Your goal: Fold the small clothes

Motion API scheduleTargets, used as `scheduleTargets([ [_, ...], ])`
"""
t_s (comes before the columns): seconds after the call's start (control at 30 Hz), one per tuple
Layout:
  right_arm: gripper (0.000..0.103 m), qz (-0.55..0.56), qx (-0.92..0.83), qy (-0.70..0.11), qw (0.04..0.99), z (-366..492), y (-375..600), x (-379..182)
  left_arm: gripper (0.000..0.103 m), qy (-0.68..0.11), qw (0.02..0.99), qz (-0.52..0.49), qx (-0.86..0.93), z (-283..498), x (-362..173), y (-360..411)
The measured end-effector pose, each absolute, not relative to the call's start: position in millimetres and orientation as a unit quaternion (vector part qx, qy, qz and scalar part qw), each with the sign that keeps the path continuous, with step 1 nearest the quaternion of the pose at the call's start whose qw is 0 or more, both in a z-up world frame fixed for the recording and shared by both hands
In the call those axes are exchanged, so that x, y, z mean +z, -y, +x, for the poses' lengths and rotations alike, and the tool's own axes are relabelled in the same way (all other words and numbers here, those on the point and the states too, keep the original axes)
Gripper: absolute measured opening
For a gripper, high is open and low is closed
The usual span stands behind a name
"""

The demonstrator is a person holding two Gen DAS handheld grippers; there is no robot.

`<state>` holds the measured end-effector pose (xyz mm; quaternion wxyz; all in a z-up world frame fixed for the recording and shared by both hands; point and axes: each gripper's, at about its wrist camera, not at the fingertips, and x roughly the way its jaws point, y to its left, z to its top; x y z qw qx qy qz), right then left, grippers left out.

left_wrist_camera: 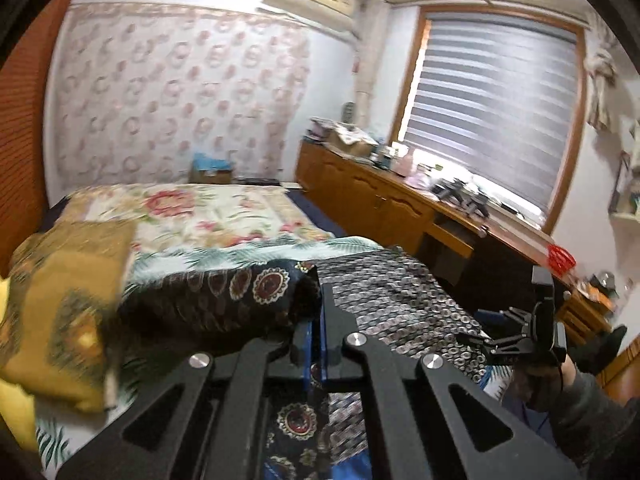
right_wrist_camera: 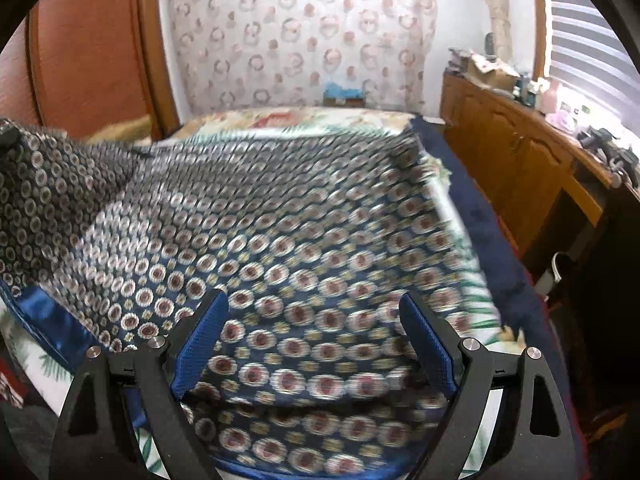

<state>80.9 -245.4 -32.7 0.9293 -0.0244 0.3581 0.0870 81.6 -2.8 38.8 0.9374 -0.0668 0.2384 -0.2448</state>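
At lower centre of the left wrist view, the left gripper [left_wrist_camera: 320, 320] has its jaws together, clamped on a fold of the cloth [left_wrist_camera: 400, 300], a dark blue piece printed with round medallions. The pinched part bunches up to the left of the fingers, and the rest runs to the right and down across the bed [left_wrist_camera: 240, 216]. A mustard cushion [left_wrist_camera: 68, 316] lies at the left edge of that frame, blurred. At lower right of the same frame the right gripper [left_wrist_camera: 486, 346] shows small, held by a hand in a grey sleeve [left_wrist_camera: 592, 408].

Across the middle of the right wrist view the cloth [right_wrist_camera: 300, 220] covers most of the bed [right_wrist_camera: 280, 120], with its left part lifted toward the upper left of the frame. The right gripper [right_wrist_camera: 316, 344] sits at the bottom with its jaws wide apart, the blue pads [right_wrist_camera: 200, 344] above the cloth; whether they touch it I cannot tell. A wooden cabinet [right_wrist_camera: 512, 168] runs along the right side.
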Motion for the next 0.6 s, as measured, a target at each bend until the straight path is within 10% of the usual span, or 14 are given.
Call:
scheduleTargets([
  [0.6,0.089,-0.005,0.059,-0.339,0.939,67.8,292.9,-13.2,0.004,-0.275,0.909,0.02,-0.312,110.2,63.6,124.9],
])
